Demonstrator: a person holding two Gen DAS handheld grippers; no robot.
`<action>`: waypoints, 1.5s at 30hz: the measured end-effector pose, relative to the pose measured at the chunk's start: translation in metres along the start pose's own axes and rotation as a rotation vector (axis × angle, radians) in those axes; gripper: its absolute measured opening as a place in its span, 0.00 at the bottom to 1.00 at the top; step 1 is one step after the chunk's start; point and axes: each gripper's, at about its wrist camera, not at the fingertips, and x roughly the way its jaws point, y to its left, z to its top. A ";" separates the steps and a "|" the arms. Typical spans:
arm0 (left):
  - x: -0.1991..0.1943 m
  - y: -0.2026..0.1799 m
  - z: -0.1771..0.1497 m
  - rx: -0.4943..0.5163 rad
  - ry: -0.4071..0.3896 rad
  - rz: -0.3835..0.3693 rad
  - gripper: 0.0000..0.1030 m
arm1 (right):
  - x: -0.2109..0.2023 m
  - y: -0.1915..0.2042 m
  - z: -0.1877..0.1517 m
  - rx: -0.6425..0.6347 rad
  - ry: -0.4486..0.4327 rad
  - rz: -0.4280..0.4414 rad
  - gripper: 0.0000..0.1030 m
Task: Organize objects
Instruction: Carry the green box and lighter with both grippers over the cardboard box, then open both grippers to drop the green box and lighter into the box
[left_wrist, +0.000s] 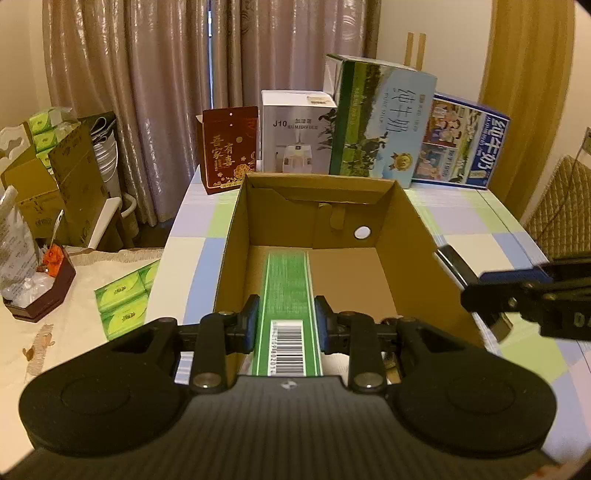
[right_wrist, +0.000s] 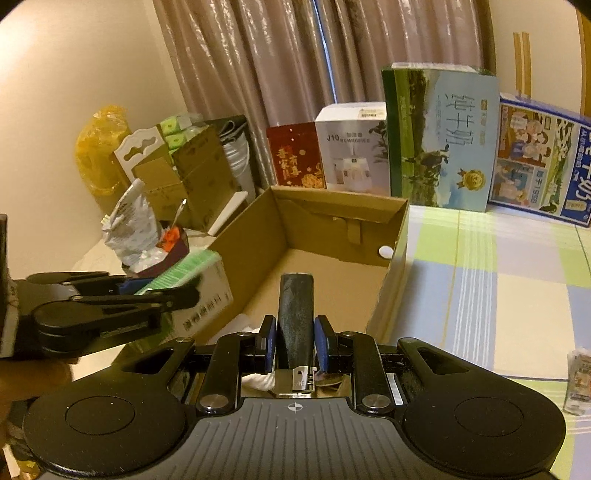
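An open brown cardboard box (left_wrist: 410, 236) stands on the checked table, its inside bare. My left gripper (left_wrist: 286, 325) is shut on a green-and-white box (left_wrist: 287, 295) with a barcode, held over the cardboard box's near rim. In the right wrist view the same green-and-white box (right_wrist: 199, 295) hangs in the left gripper (right_wrist: 173, 295) at the cardboard box's (right_wrist: 332, 236) left wall. My right gripper (right_wrist: 294, 341) is shut on a dark-handled tool (right_wrist: 295, 310) with a shiny metal base, pointing into the cardboard box. The right gripper (left_wrist: 469, 291) shows at the right edge of the left wrist view.
Upright cartons line the table's back: a red box (left_wrist: 229, 151), a white humidifier box (left_wrist: 295, 136), a green milk carton (left_wrist: 380, 122) and a blue milk carton (left_wrist: 461, 144). Green tissue packs (left_wrist: 123, 302) lie left. Cardboard boxes and a bag stand on the left. A small packet (right_wrist: 578, 380) lies right.
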 end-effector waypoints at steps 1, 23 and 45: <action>0.004 0.001 0.000 -0.008 0.006 0.002 0.24 | 0.002 -0.001 0.000 0.003 0.003 0.001 0.19; -0.040 0.014 -0.014 -0.084 -0.023 0.023 0.38 | 0.000 -0.016 -0.002 0.108 -0.048 0.076 0.63; -0.144 -0.072 -0.058 -0.091 -0.049 0.010 0.92 | -0.156 -0.045 -0.096 0.121 -0.110 -0.127 0.98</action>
